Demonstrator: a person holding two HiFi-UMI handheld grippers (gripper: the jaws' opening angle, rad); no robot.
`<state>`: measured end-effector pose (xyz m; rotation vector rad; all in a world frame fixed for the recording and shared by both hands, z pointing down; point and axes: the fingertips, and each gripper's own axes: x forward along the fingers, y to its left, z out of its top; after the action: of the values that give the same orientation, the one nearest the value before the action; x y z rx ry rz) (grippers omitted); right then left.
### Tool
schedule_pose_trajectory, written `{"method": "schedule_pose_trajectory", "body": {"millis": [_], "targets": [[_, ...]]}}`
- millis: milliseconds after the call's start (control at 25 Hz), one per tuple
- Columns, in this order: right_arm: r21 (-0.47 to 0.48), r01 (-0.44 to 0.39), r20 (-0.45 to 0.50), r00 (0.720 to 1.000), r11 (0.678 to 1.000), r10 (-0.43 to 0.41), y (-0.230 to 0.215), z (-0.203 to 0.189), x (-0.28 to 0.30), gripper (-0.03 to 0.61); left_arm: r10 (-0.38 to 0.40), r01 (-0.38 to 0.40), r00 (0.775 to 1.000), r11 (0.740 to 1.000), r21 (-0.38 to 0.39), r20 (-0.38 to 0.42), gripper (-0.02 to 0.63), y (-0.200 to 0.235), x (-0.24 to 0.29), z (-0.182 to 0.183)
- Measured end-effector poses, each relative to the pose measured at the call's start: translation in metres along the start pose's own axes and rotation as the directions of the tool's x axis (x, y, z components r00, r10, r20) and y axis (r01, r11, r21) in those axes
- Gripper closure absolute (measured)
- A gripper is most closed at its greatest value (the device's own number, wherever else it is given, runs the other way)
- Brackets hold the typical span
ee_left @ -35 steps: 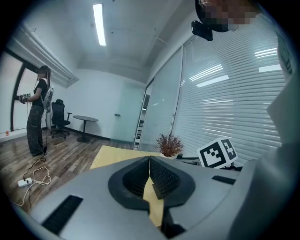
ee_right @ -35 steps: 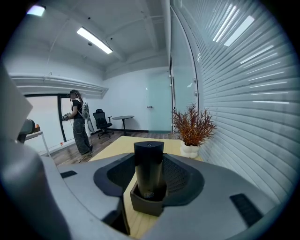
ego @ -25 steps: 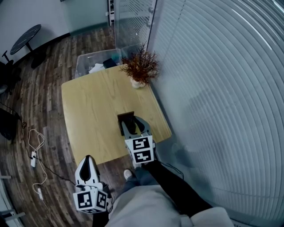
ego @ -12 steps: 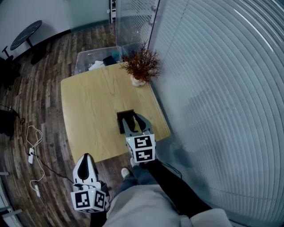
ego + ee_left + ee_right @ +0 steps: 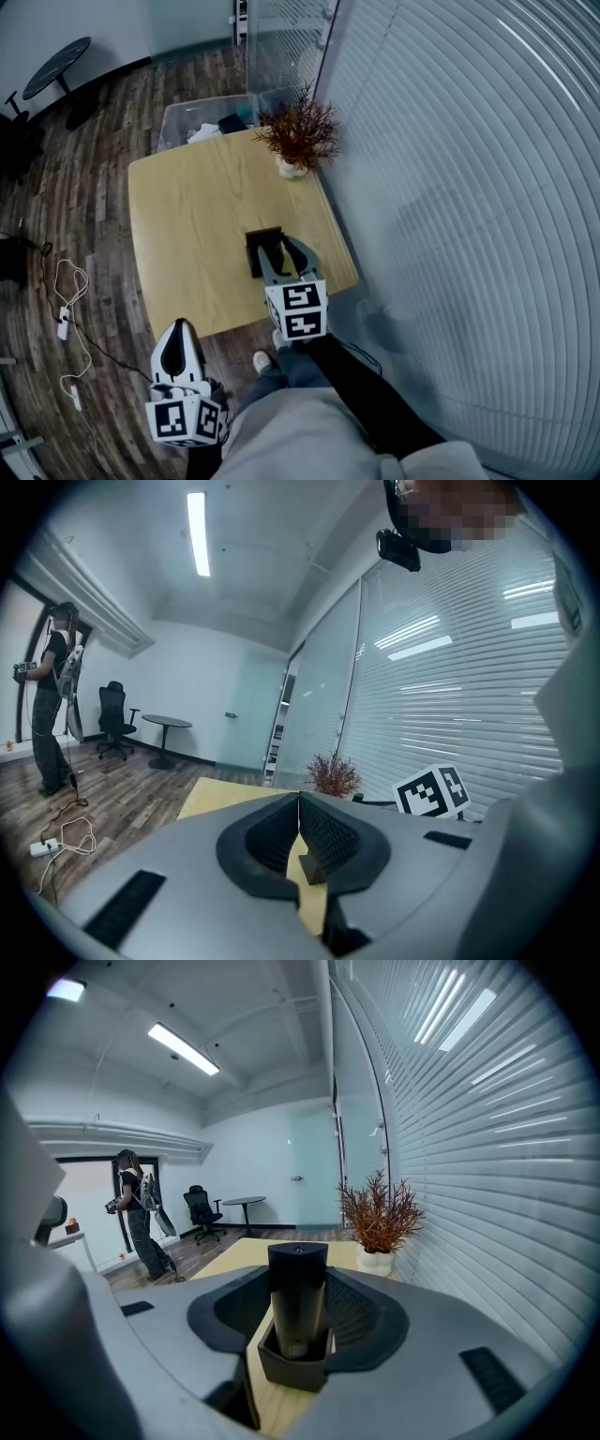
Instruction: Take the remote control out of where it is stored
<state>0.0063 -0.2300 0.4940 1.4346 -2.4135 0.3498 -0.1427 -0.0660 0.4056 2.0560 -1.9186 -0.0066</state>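
Looking steeply down on a light wood table [image 5: 187, 234] beside slatted blinds. A black remote control [image 5: 298, 1297] stands upright in a small dark holder [image 5: 295, 1368] close to the table's near edge, w/ a potted plant [image 5: 300, 136] of reddish twigs well apart at the far edge. R gripper [image 5: 277, 246] reaches over the table, fingers open, one each side of remote & holder, no clear contact. L gripper [image 5: 176, 330] hangs off the table by the person's leg, fingers closed together, empty

Black remote control [image 5: 298, 1288], pale wood table [image 5: 187, 234], rust-red plant [image 5: 302, 133]
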Motion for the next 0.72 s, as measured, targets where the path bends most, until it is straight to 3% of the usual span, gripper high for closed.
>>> {"method": "schedule_pose_trajectory", "body": {"millis": [720], "targets": [[0.003, 0.002, 0.008, 1.0, 1.0, -0.002, -0.0045, -0.0002, -0.0026, 0.398, -0.015, 0.015, 1.0, 1.0, 0.011, 0.007, 0.604, -0.0062, 0.0058, 0.0016]]}}
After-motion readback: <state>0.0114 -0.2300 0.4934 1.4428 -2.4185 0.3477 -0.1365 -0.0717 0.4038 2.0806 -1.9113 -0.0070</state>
